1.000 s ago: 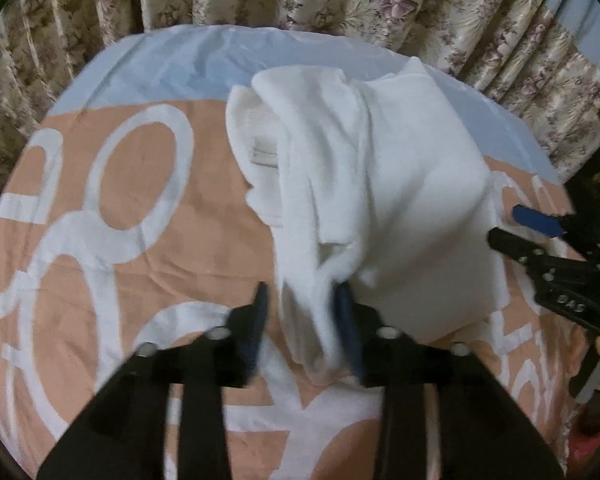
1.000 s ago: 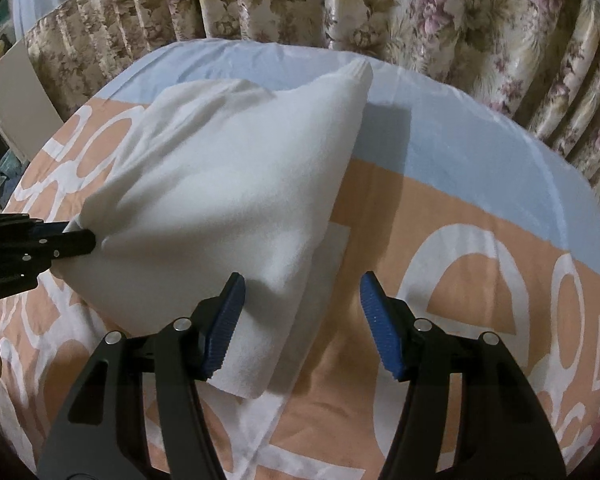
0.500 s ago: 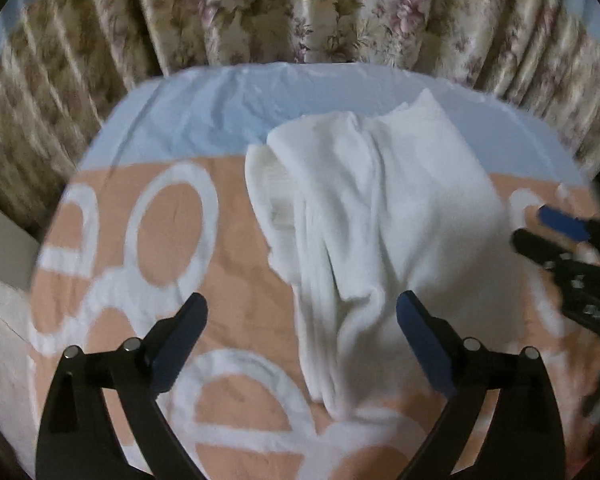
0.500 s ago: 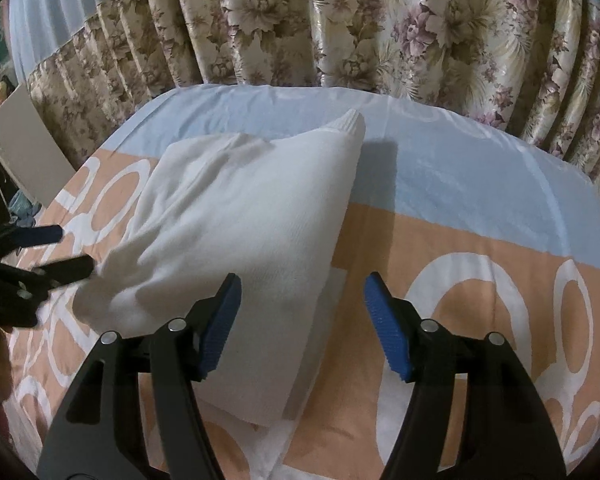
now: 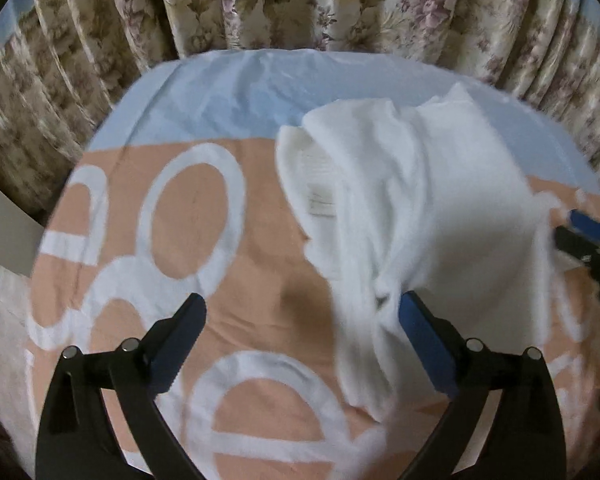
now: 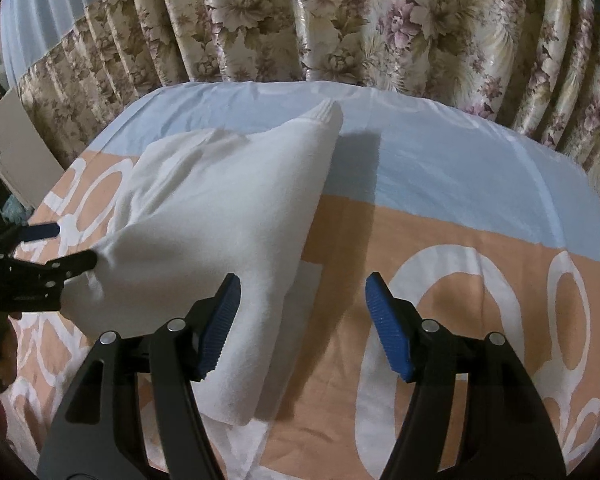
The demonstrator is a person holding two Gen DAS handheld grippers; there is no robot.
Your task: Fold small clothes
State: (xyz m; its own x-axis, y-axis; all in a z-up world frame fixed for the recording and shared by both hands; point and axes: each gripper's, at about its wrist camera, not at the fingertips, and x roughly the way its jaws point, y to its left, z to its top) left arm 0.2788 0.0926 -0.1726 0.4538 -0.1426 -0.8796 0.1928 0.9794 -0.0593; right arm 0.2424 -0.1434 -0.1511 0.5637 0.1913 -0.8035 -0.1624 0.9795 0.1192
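A white garment (image 5: 432,208) lies partly folded and bunched on the bed. It also shows in the right wrist view (image 6: 220,216) as a flat folded wedge. My left gripper (image 5: 302,316) is open wide, its right finger against the garment's near edge. It shows at the left of the right wrist view (image 6: 60,246), with one fingertip touching the cloth. My right gripper (image 6: 302,300) is open and empty, its left finger over the garment's right edge. Its tips show at the right edge of the left wrist view (image 5: 580,228).
The bed cover (image 6: 460,208) is orange with white letters and a pale blue band at the far side. Floral curtains (image 6: 340,20) hang right behind the bed. A pale board (image 6: 16,144) stands at the left.
My left gripper let go of the garment's near fold, opened wide, drew back and shifted left. The right gripper stayed open and barely moved.
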